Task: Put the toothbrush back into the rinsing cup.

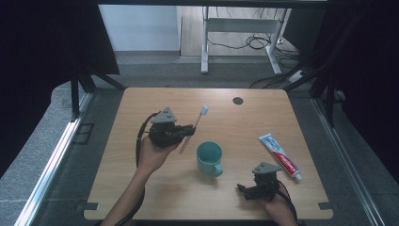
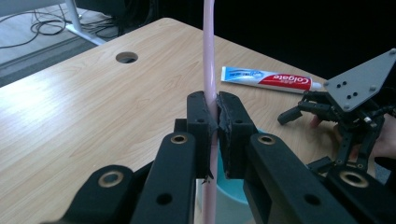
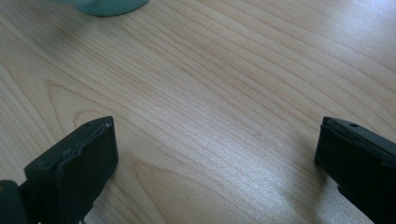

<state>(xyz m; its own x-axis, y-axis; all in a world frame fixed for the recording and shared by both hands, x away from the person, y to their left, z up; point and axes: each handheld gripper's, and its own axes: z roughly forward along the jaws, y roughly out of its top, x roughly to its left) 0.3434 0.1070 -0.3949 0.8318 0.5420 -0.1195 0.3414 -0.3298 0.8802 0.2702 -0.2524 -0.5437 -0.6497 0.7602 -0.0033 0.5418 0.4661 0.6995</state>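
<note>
— Since the table (image 1: 141,188) is the biggest thing in front of us, start there: what sits on it, taking the teal cup (image 1: 209,157) as the marker?

— The cup stands upright near the middle. To its right, well apart from it, lies a toothpaste tube (image 1: 280,157), flat on the wood. Left of the cup and raised off the table is the left gripper (image 1: 188,130), and it has the pink toothbrush (image 1: 194,127) clamped between its jaws, partway along the handle. The bristle head points away from us, beyond the cup; the tail end of the handle hangs down toward the cup's left rim.

— And the other tool?

— The right gripper (image 1: 241,189) sits low, in front of the cup and a bit right, jaws spread wide with nothing between them but bare wood.

— How would you say that brush handles?

— Light, I'd judge, and stiff enough for its length, though a thin plastic stem can flex a little. It looks smooth, so it could pivot or slip in a two-point pinch. Holding it mid-handle, as now, seems sensible: balanced, clear of the bristles.

— The cup?

— Rigid and heavier, steady on its base; its rim or handle would be the place to grip.
</note>
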